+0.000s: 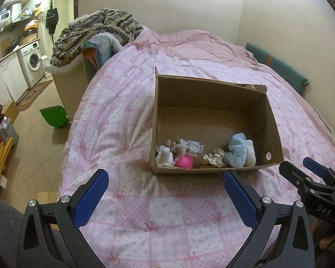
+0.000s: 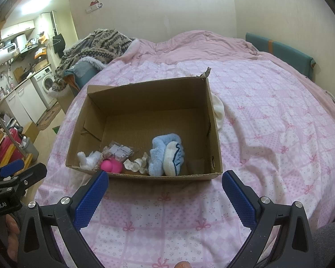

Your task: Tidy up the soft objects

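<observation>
Both grippers hover empty, jaws wide, just short of the box (image 1: 212, 120).
Toys (image 2: 167, 156) sit along its near wall; a white item (image 2: 218, 109) lies outside right, likely the right gripper's (image 2: 165, 192) next pick; left gripper (image 1: 166, 192) waits.

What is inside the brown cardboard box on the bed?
Brown cardboard box: blue plush toy, pink round toy, white soft toy, cream frilly fabric, clear packets. Anything beneath them is hidden.
</observation>
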`<state>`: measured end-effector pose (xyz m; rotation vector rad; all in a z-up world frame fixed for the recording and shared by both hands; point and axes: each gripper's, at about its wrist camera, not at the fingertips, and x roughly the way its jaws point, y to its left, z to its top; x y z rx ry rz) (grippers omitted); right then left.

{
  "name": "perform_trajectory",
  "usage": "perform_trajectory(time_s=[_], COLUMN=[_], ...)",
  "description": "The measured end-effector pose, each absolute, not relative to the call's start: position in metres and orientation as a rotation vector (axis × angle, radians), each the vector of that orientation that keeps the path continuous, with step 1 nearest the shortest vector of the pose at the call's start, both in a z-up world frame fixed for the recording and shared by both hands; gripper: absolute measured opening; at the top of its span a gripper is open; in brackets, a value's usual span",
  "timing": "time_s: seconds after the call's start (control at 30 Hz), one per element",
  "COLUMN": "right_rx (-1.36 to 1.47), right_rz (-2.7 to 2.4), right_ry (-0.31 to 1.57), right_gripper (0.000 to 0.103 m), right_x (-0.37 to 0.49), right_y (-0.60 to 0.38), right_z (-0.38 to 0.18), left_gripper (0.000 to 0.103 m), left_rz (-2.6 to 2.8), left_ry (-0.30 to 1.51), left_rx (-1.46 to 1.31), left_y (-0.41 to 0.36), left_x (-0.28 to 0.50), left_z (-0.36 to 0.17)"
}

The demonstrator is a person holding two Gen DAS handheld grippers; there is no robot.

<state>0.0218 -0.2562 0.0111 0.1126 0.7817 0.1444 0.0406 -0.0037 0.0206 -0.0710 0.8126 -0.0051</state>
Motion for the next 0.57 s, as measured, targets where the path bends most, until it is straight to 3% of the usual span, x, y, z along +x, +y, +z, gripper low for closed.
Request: perform_trajectory(time_s=[0.57], right_rx=[0.112], right_rz=[0.146], right_ry=[0.782], right_gripper=[0.103], right_x=[0.0216], right_y=[-0.2559], right_z=[0.0109], left_gripper=[0.103], left_rz=[-0.004], left_ry=[0.814], left_rx=[-0.074], left_y=[-0.0041], left_x=[0.0415], left_z=[0.0199])
